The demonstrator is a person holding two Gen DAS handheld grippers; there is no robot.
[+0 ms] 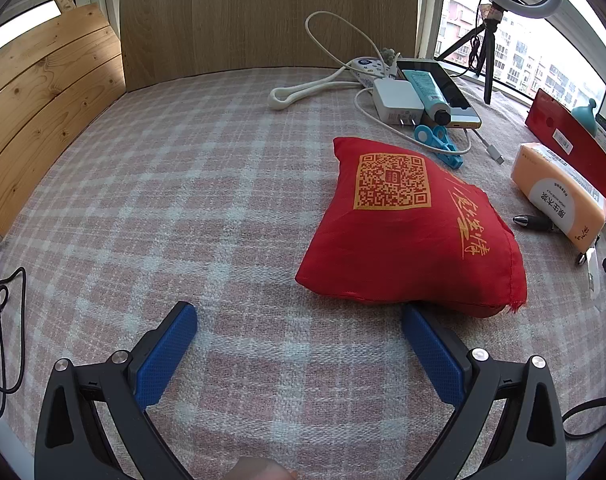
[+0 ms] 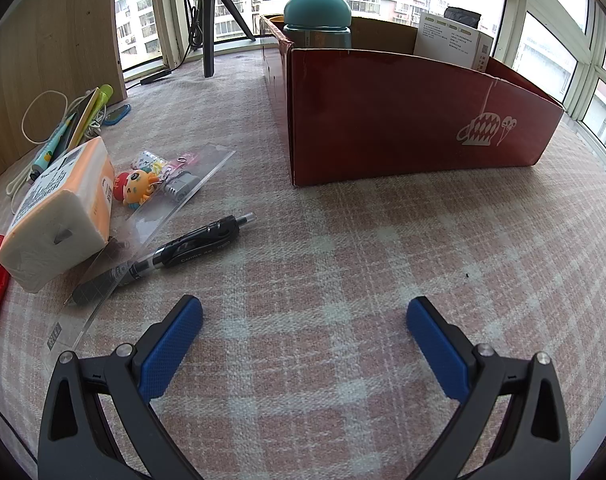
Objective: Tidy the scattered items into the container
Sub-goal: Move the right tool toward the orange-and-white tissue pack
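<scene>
Left gripper (image 1: pixel 299 330) and right gripper (image 2: pixel 305 322) hover low, spread wide, holding nothing.

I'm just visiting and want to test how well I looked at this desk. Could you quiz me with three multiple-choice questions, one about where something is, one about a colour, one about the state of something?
1. Where does the teal bottle stand?
A. inside the red box
B. on the tissue pack
C. beside the pen

2. What colour is the print on the red cloth bag?
A. white
B. gold
C. black

3. How is the right gripper?
A. shut on the pen
B. shut on nothing
C. open, holding nothing

Answers:
1 A: its cap and shoulders rise from behind the box wall.
2 B: the square code and the writing are gold.
3 C: its blue fingers stand wide apart over bare cloth, and the black pen lies untouched to the left.
</scene>
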